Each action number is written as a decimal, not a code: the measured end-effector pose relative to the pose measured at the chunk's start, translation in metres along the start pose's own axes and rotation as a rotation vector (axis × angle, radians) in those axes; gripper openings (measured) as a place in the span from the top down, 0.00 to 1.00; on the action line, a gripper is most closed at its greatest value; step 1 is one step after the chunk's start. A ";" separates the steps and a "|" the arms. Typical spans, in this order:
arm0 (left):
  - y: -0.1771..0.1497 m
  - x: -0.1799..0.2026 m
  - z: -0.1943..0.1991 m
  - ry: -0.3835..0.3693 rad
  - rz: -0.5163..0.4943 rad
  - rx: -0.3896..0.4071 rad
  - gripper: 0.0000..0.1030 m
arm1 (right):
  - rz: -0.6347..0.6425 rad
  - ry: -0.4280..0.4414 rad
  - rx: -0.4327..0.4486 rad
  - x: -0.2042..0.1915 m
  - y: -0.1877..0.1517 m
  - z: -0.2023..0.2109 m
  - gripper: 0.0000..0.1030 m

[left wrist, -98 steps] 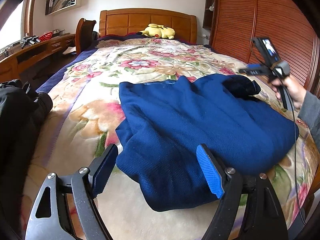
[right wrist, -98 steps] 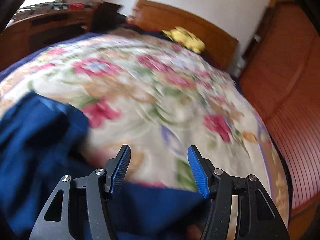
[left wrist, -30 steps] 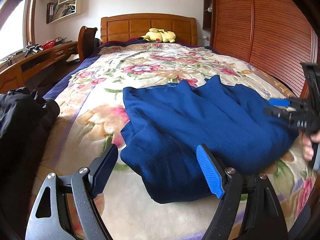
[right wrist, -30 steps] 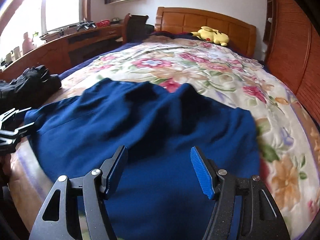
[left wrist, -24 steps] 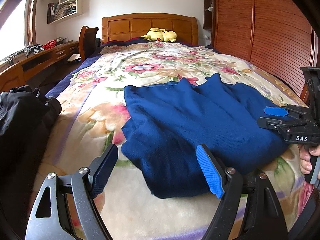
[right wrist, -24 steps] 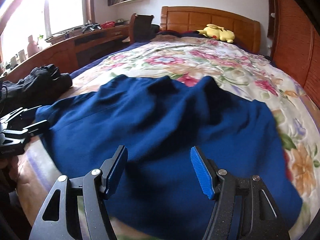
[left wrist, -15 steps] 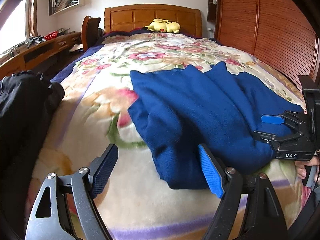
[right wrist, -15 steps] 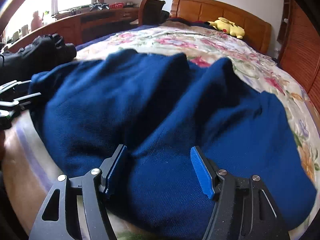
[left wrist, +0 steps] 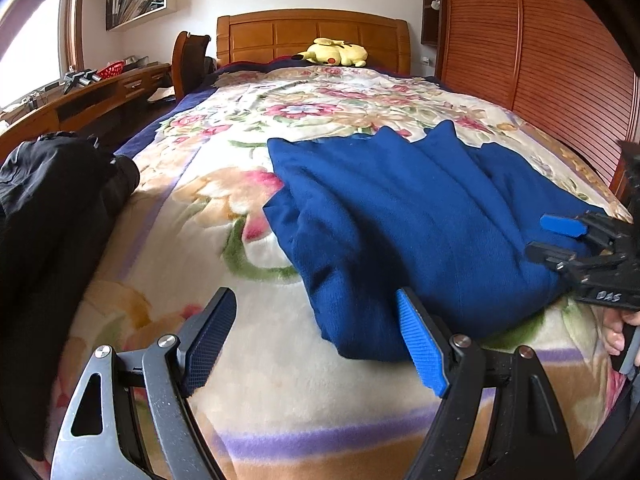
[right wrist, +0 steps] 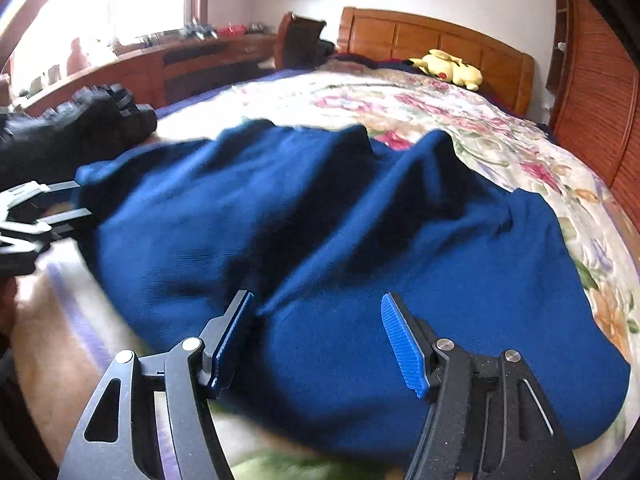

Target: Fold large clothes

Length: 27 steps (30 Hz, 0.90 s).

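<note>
The sweater [left wrist: 420, 216] lies across the bed [left wrist: 248, 364], long axis from 9 to 3 o'clock. My left claw [left wrist: 316, 336] and right claw [right wrist: 318, 340] are wide open, holding nothing.

A wooden headboard [left wrist: 314, 36] backs the floral bedspread [left wrist: 320, 96]; a slatted wooden wardrobe [left wrist: 540, 60] flanks it, opposite a sunlit window [right wrist: 120, 4] and long desk [left wrist: 80, 102].

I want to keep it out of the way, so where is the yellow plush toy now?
The plush toy lies at the far end of the bed, against the wooden headboard, beyond the blue garment; both views show it.
</note>
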State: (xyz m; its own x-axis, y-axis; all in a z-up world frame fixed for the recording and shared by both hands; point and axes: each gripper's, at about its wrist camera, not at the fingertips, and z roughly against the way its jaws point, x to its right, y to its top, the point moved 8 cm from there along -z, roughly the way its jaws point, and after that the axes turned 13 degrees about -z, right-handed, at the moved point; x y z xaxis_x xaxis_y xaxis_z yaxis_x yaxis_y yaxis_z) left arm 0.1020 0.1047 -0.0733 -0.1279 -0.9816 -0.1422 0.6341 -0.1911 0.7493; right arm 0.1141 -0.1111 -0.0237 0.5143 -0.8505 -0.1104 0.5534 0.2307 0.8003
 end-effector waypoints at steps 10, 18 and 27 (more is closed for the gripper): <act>-0.004 -0.001 0.006 -0.019 0.015 0.008 0.21 | 0.077 0.020 -0.056 -0.020 -0.022 -0.008 0.34; -0.007 -0.003 0.011 -0.022 0.029 0.028 0.25 | 0.070 0.017 -0.068 -0.019 -0.015 -0.013 0.34; 0.003 0.004 0.009 -0.041 0.055 0.046 0.38 | 0.031 -0.004 -0.013 -0.010 -0.010 -0.002 0.34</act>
State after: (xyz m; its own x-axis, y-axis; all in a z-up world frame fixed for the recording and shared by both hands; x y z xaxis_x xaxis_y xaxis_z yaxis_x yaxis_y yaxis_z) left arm 0.0968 0.0998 -0.0663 -0.1256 -0.9893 -0.0743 0.6055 -0.1358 0.7842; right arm 0.1043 -0.1040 -0.0315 0.5286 -0.8448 -0.0829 0.5455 0.2633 0.7957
